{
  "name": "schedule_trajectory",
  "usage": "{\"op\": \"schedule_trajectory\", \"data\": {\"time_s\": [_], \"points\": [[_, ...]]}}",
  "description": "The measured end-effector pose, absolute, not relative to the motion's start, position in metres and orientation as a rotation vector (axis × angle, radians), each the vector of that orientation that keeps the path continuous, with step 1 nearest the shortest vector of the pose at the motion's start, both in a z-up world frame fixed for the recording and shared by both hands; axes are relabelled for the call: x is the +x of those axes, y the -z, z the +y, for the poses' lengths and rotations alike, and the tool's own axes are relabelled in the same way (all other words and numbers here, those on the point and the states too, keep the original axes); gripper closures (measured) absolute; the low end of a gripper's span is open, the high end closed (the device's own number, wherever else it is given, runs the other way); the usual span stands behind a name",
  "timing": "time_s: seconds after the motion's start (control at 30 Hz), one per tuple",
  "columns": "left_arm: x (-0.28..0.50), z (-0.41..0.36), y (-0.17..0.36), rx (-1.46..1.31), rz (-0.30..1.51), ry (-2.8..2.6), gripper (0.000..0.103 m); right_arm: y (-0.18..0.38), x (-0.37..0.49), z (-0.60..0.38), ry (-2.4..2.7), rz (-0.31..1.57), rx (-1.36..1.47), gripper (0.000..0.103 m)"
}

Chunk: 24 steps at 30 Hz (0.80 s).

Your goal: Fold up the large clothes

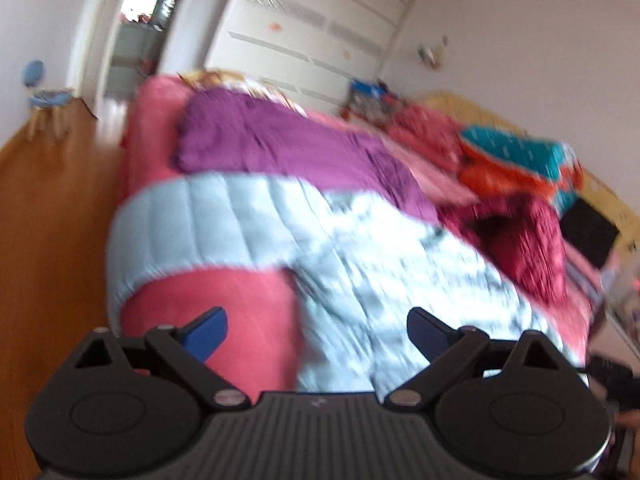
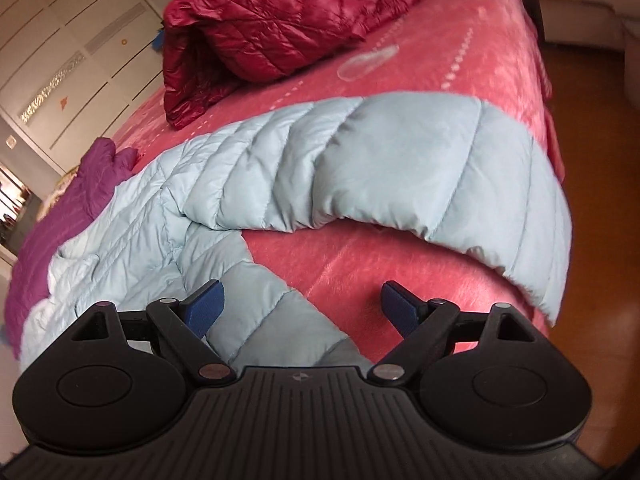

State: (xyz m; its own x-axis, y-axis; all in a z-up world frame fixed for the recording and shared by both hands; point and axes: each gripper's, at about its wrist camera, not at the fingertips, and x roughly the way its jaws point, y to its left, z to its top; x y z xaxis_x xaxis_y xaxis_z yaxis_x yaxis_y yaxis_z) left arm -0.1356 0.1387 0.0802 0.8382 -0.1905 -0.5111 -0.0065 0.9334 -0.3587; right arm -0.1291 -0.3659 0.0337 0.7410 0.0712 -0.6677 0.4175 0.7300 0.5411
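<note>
A pale blue quilted down coat [image 2: 320, 168] lies spread across the pink bedspread [image 2: 460, 60], one sleeve curving toward the bed's edge and another part running under my right gripper [image 2: 302, 306]. That gripper is open and empty, just above the coat and bedspread. The left wrist view is motion-blurred: the same pale blue coat [image 1: 280, 240] lies ahead, and my left gripper [image 1: 316, 332] is open and empty above the bed's near edge.
A folded dark red quilted jacket [image 2: 272, 24] lies farther up the bed. A purple garment [image 1: 280, 140] lies beside the blue coat. Colourful clothes [image 1: 516, 160] pile near the headboard. A wooden floor [image 1: 52, 220] surrounds the bed; a white wardrobe [image 1: 312, 32] stands behind.
</note>
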Motion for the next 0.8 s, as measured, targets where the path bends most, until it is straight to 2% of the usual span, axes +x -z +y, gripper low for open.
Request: {"op": "schedule_trajectory", "data": {"time_s": [0.37, 0.63, 0.73, 0.8], "points": [[-0.133, 0.111, -0.037, -0.358, 0.776, 0.133, 0.01, -0.029, -0.123, -0.353, -0.065, 0.834, 0.825, 0.0], [-0.14, 0.097, -0.032, -0.331, 0.816, 0.194, 0.01, -0.029, -0.128, -0.353, -0.205, 0.925, 0.956, 0.0], [-0.141, 0.09, -0.03, -0.345, 0.846, 0.246, 0.019, -0.034, -0.131, -0.344, -0.219, 0.966, 0.942, 0.0], [-0.143, 0.084, -0.029, -0.326, 0.856, 0.259, 0.031, -0.038, -0.132, -0.329, -0.219, 1.007, 0.877, 0.003]]}}
